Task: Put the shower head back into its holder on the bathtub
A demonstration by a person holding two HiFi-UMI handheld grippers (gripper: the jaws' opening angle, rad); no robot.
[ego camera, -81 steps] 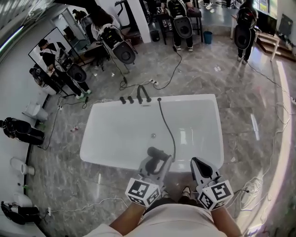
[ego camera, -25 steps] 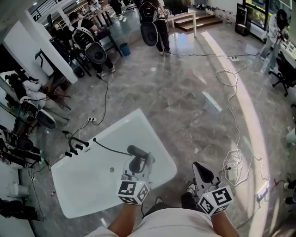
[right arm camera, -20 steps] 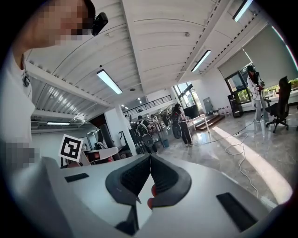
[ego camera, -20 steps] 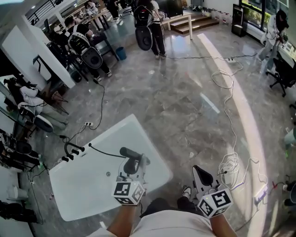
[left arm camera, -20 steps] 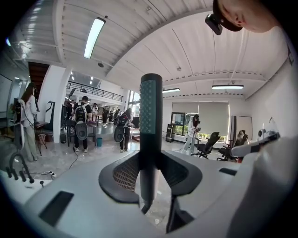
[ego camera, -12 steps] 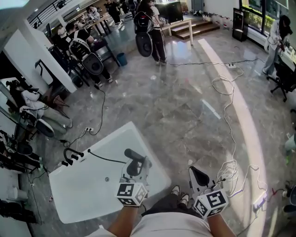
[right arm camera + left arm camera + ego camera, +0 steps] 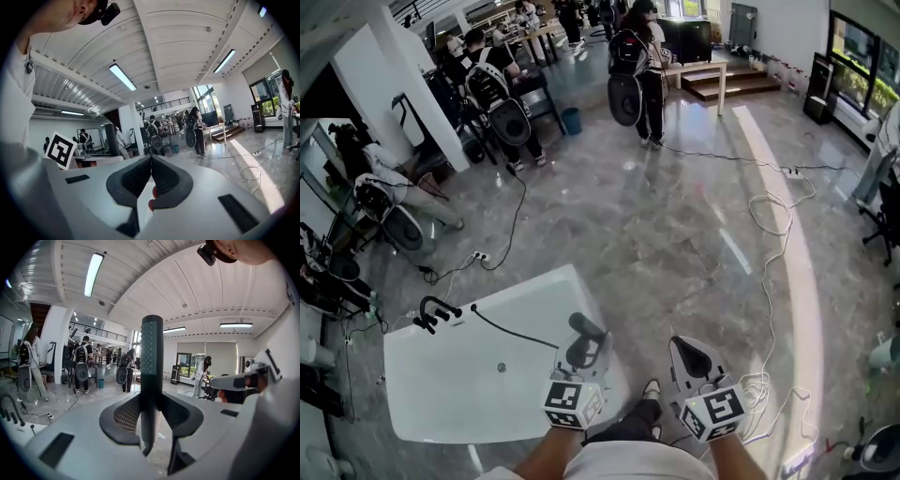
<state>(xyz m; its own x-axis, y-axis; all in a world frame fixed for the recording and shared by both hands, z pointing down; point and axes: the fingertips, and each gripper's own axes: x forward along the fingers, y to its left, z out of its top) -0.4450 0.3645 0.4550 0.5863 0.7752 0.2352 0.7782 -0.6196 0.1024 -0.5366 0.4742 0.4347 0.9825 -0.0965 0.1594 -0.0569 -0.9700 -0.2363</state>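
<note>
Grey marble floor, white bathtub (image 7: 441, 394) lower left; left gripper (image 7: 581, 354) pinches the shower head (image 7: 584, 328) by its handle over the tub's right end; right gripper (image 7: 686, 349) has jaws pressed together, empty; carry step, I judge (holder likely among the tap fittings (image 7: 434, 310) at the far end), next move: reach there; head view alone shows the hose (image 7: 511, 332); left gripper view shows the clamp.

From my end: the bathtub (image 7: 441, 384) at 8 o'clock is plain white, with black taps (image 7: 436, 312) and a black hose (image 7: 511, 333). The shower head (image 7: 151, 362) is dark grey with fine dots. The floor (image 7: 675, 234) is grey with marble veining, and there are white cables (image 7: 773, 220) at 3 o'clock. Both the left gripper (image 7: 584, 345) and right gripper (image 7: 687, 349) are pale grey, with the jaws lined dark grey and black-and-white square markers.
</note>
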